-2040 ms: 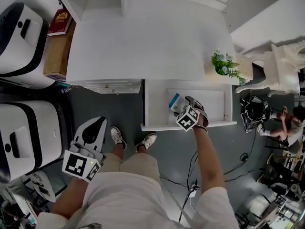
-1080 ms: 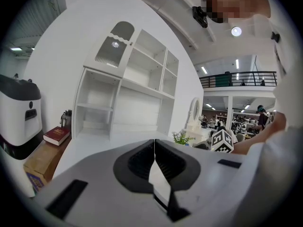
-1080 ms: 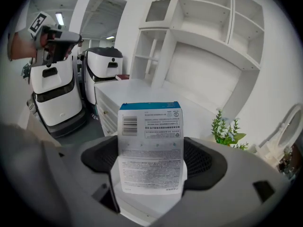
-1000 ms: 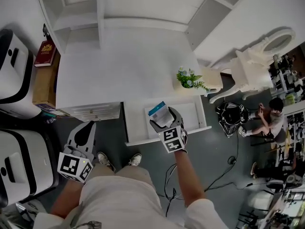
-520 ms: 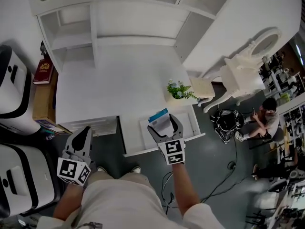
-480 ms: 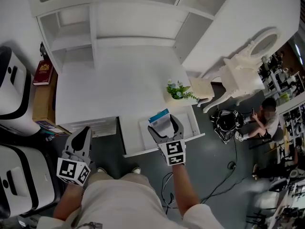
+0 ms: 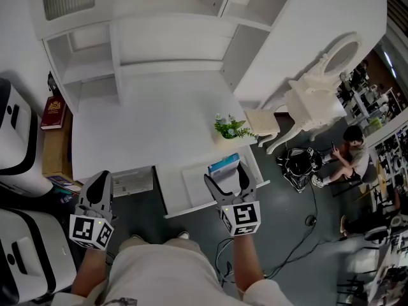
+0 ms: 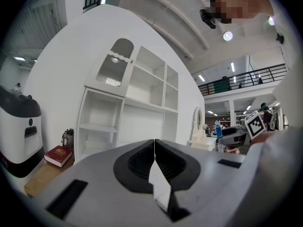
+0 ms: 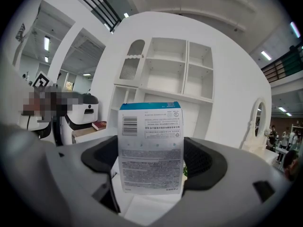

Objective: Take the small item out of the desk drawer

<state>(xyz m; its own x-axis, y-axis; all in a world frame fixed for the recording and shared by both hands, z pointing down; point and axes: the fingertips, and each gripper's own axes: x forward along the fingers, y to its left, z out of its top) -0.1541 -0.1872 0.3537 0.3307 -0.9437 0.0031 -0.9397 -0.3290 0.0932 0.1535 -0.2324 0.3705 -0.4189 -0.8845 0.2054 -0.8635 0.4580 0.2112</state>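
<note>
Now a small white-and-blue box (image 9: 151, 145) is clamped by the right gripper (image 7: 224, 174) over the open drawer (image 7: 191, 189); the left gripper (image 7: 99, 181) is held closed, empty.

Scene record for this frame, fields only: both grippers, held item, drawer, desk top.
left gripper: jaws together, nothing between them; off the desk's front left corner
right gripper: closed on the box
box: white with a blue top edge, barcode side facing the gripper camera, upright between the jaws
drawer: open, under the desk's right part; in the head view the box shows over its back edge
desk: white; plant near its right edge
other: red book on a brown surface left of the desk
status: box out of drawer, not set down
</note>
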